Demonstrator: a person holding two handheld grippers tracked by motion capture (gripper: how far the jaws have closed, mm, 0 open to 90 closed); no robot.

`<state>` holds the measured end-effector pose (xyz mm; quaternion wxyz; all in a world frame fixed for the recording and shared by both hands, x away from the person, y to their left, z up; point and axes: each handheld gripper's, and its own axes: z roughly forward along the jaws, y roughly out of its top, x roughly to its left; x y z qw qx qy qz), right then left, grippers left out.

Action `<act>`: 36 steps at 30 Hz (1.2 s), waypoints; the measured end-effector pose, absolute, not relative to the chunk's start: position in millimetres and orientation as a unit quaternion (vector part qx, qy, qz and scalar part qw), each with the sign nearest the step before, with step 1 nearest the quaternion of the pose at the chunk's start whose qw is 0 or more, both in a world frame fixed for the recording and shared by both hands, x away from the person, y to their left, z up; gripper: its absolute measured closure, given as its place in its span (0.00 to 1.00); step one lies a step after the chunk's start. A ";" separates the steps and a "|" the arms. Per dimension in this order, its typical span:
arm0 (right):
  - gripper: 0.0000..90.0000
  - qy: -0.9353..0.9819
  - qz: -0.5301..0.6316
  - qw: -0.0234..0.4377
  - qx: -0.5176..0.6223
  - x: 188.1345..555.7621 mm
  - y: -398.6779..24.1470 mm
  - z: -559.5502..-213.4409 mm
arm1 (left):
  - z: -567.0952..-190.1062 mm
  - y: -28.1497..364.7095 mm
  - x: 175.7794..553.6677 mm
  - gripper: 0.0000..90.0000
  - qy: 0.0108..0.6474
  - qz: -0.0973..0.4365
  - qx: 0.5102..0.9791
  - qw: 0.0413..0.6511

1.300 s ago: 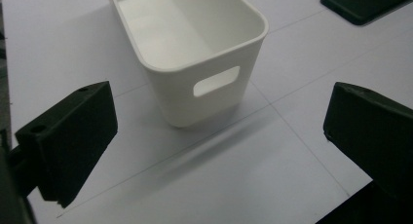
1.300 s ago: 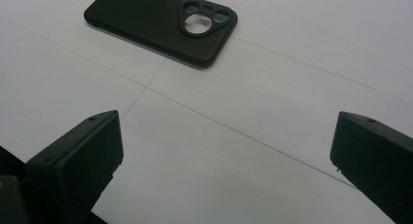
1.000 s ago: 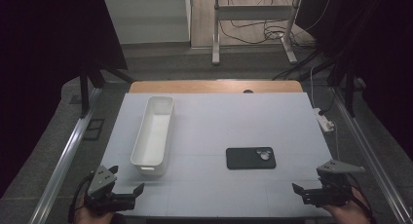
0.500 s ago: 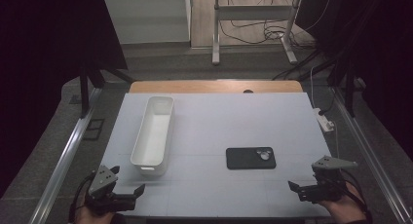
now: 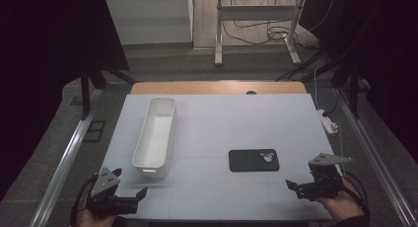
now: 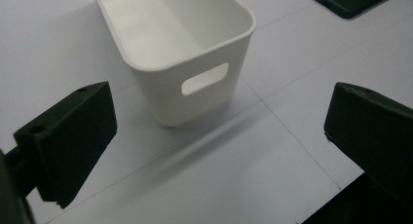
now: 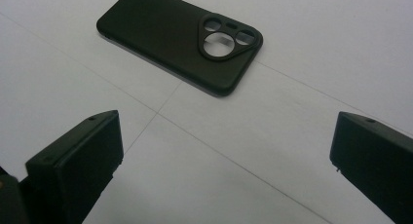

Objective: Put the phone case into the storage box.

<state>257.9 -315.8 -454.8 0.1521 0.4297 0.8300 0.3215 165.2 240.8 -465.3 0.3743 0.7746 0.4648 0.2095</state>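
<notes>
Seen from the high view, the black phone case (image 5: 254,160) lies flat on the white worktop (image 5: 222,123), right of centre and toward the near edge, its long axis parallel to that edge and its camera cutout at the end facing the right edge. A white bin (image 5: 155,132) stands lengthwise (near edge to far edge) left of centre. The left tongs (image 5: 132,197) sit at the near left corner, the right tongs (image 5: 295,187) at the near right corner. In the left gripper view, the left tongs (image 6: 219,151) are spread wide, empty, facing the bin's (image 6: 195,63) handle-slot end. In the right gripper view, the right tongs (image 7: 224,160) gape open, empty; the case (image 7: 178,39) lies just ahead, apart from them, slanting away leftward with its cutout end at the right.
</notes>
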 end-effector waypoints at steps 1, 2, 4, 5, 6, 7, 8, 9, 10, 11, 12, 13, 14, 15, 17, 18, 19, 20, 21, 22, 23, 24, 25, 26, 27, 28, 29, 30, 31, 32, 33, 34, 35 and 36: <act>0.00 0.830 0.320 0.150 0.430 259.0 -314.9 -455.1 | -465.3 240.9 165.2 0.00 0.465 0.209 0.774 0.374; 0.00 0.832 0.320 0.149 0.429 260.5 -314.0 -455.4 | -465.3 240.9 165.2 0.00 0.465 0.209 0.774 0.374; 0.00 0.832 0.320 0.149 0.428 263.2 -312.0 -455.7 | -465.4 241.0 165.3 0.00 0.465 0.209 0.774 0.374; 0.00 0.832 0.320 0.148 0.428 264.8 -310.6 -455.6 | -465.4 241.0 165.3 0.00 0.465 0.209 0.774 0.374; 0.00 0.833 0.320 0.146 0.427 266.2 -309.4 -455.6 | -465.4 240.9 165.3 0.00 0.465 0.209 0.774 0.375; 0.00 0.834 0.319 0.147 0.425 267.9 -308.3 -455.8 | -465.4 240.9 165.3 0.00 0.465 0.209 0.775 0.374; 0.00 0.835 0.319 0.147 0.424 269.2 -306.8 -456.2 | -465.4 240.9 165.3 0.00 0.465 0.209 0.775 0.374; 0.00 0.836 0.319 0.146 0.422 270.2 -305.9 -456.2 | -465.4 241.0 165.3 0.00 0.465 0.209 0.774 0.375; 0.00 0.837 0.316 0.144 0.422 271.6 -304.2 -456.2 | -465.4 241.0 165.3 0.00 0.465 0.209 0.774 0.375; 0.00 0.838 0.316 0.146 0.420 273.1 -303.1 -456.4 | -465.4 241.0 165.3 0.00 0.465 0.209 0.774 0.375; 0.00 0.839 0.316 0.145 0.418 274.5 -302.0 -456.4 | -465.5 241.0 165.3 0.00 0.465 0.209 0.774 0.375; 0.00 0.841 0.315 0.143 0.416 276.3 -300.5 -456.7 | -465.4 241.1 165.3 0.00 0.466 0.208 0.774 0.375; 0.00 0.841 0.315 0.143 0.416 276.3 -300.5 -456.7 | -465.4 241.1 165.3 0.00 0.466 0.208 0.774 0.375; 0.00 0.842 0.314 0.142 0.415 278.0 -299.0 -456.9 | -465.5 241.1 165.4 0.00 0.466 0.208 0.774 0.375; 0.00 0.842 0.314 0.138 0.416 281.1 -295.9 -457.3 | -465.5 241.1 165.4 0.00 0.466 0.208 0.774 0.375; 0.00 0.843 0.314 0.136 0.415 282.5 -294.5 -457.7 | -465.5 241.1 165.4 0.00 0.465 0.208 0.774 0.375; 0.00 0.842 0.313 0.136 0.417 283.2 -293.2 -457.9 | -465.5 241.1 165.4 0.00 0.465 0.208 0.774 0.375; 0.00 0.843 0.313 0.135 0.415 284.9 -291.6 -458.2 | -465.5 241.1 165.4 0.00 0.466 0.208 0.774 0.375; 0.00 0.843 0.314 0.135 0.415 286.4 -289.9 -458.6 | -465.5 241.2 165.4 0.00 0.466 0.208 0.774 0.376; 0.00 0.843 0.314 0.135 0.416 287.6 -288.5 -459.0 | -465.5 241.2 165.4 0.00 0.466 0.208 0.774 0.376; 0.00 0.843 0.314 0.135 0.416 288.8 -287.4 -459.1 | -465.5 241.2 165.4 0.00 0.465 0.208 0.774 0.375; 0.00 0.844 0.314 0.136 0.413 289.9 -286.4 -459.4 | -465.5 241.1 165.4 0.00 0.465 0.208 0.774 0.375; 0.00 0.844 0.314 0.137 0.412 291.5 -284.4 -460.1 | -465.5 241.1 165.4 0.00 0.465 0.208 0.774 0.375; 0.00 0.844 0.314 0.137 0.412 291.5 -284.4 -460.1 | -465.5 241.1 165.4 0.00 0.465 0.208 0.774 0.375; 0.00 0.845 0.312 0.137 0.413 292.3 -283.5 -460.4 | -465.5 241.1 165.4 0.00 0.465 0.207 0.774 0.376; 0.00 0.846 0.309 0.134 0.413 294.1 -281.5 -460.8 | -465.6 241.1 165.4 0.00 0.466 0.207 0.774 0.376; 0.00 0.846 0.309 0.135 0.412 295.4 -280.2 -461.1 | -465.5 241.2 165.5 0.00 0.465 0.208 0.774 0.376; 0.00 0.847 0.307 0.134 0.412 296.9 -279.1 -461.3 | -465.5 241.1 165.5 0.00 0.465 0.207 0.774 0.376; 0.00 0.847 0.307 0.134 0.412 296.9 -279.1 -461.3 | -465.5 241.1 165.5 0.00 0.465 0.207 0.774 0.376; 0.00 0.848 0.307 0.135 0.411 298.4 -277.5 -461.2 | -465.6 241.1 165.5 0.00 0.465 0.207 0.774 0.376; 0.00 0.849 0.307 0.137 0.408 300.5 -275.3 -461.2 | -465.5 241.1 165.5 0.00 0.465 0.207 0.774 0.376; 0.00 0.849 0.306 0.138 0.408 301.7 -273.9 -461.1 | -465.6 241.1 165.5 0.00 0.465 0.207 0.774 0.375; 0.00 0.850 0.304 0.139 0.407 303.0 -272.8 -461.2 | -465.6 241.0 165.5 0.00 0.465 0.207 0.775 0.375; 0.00 0.851 0.303 0.138 0.407 304.3 -271.6 -461.2 | -465.5 241.1 165.6 0.00 0.465 0.208 0.775 0.375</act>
